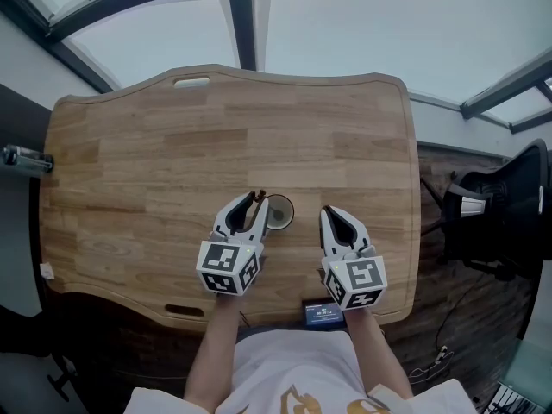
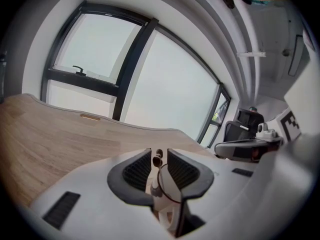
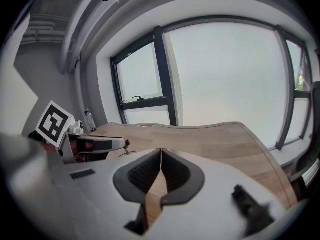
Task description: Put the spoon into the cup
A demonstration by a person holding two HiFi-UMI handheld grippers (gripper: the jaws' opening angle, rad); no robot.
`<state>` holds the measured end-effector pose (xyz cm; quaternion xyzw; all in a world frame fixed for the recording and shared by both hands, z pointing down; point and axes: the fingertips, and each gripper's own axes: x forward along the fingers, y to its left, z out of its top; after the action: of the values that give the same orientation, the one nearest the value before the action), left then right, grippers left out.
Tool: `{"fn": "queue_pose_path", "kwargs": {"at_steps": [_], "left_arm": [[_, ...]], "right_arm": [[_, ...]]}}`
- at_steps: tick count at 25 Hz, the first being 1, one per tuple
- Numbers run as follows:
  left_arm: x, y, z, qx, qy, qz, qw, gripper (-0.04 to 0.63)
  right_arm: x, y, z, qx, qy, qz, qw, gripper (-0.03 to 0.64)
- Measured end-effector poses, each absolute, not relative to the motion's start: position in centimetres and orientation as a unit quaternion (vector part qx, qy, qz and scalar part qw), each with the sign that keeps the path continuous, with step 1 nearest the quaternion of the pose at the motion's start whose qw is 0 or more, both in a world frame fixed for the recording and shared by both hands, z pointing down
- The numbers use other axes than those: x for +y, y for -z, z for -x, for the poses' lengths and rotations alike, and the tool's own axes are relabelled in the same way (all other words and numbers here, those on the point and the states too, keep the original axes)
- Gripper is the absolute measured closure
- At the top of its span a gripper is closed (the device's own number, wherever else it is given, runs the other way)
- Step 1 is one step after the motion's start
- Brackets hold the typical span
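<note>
The wooden table is the biggest thing before you: pale grain, rounded corners, a matte top that should give the cup steady footing.

Your left gripper is the working tool. Its ribbed dark pads are drawn in close on the spoon, with only the handle's width between them. Your right gripper has its jaws pressed together on nothing and sits at about 3 o'clock from the cup, near it but apart.

The cup is small, round and pale with a thin dark rim. In the head view it stands just beside the left jaw tips, at about 3 o'clock from them and 1 o'clock from that gripper's marker cube. The left gripper view shows its rim as a fine ring directly under the right-hand pad.

The spoon is slim and pale with a dark knob at its handle end. Its long axis runs steeply along the jaws, knob up near the tips, the rest dropping toward the cup's ring. Whether the bowl end is already inside the rim, I cannot tell; the jaws cover it.

So the move turns on that small offset: the cup's mouth lies a touch to the right of and below the handle. Your left hand is the nearer one, and the spoon probably needs to be lowered straight down. The cup looks light, so a sideways nudge could shift it.
</note>
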<state>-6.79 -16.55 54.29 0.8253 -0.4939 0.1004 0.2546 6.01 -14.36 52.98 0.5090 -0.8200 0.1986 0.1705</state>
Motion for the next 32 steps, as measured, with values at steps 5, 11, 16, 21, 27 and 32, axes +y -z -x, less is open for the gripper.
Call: {"fn": "queue_pose_path", "kwargs": {"at_steps": [5, 11, 16, 21, 27, 32], "left_arm": [[-16.2, -53.5, 7.6, -0.507, -0.110, -0.821, 0.238, 0.491], [-15.4, -50.8, 7.7, -0.500, -0.097, -0.833, 0.216, 0.561], [-14.5, -49.0, 7.6, -0.498, -0.095, -0.839, 0.196, 0.580], [-13.2, -48.1, 7.8, -0.479, -0.063, -0.845, 0.228, 0.581], [-12.4, -47.3, 8.6, -0.493, -0.089, -0.840, 0.209, 0.581], [-11.5, -46.2, 8.7, -0.489, -0.098, -0.847, 0.187, 0.581]], "right_arm": [[-13.9, -51.9, -5.9, -0.823, -0.188, -0.510, 0.167, 0.584], [-13.4, -49.8, -5.5, -0.828, -0.170, -0.512, 0.154, 0.584], [-12.7, -48.8, -5.2, -0.829, -0.146, -0.514, 0.163, 0.586], [-11.9, -47.2, -4.4, -0.835, -0.125, -0.515, 0.145, 0.584], [-11.2, -45.7, -3.9, -0.836, -0.113, -0.519, 0.138, 0.586], [-10.4, -44.8, -3.8, -0.830, -0.100, -0.531, 0.136, 0.586]]}}
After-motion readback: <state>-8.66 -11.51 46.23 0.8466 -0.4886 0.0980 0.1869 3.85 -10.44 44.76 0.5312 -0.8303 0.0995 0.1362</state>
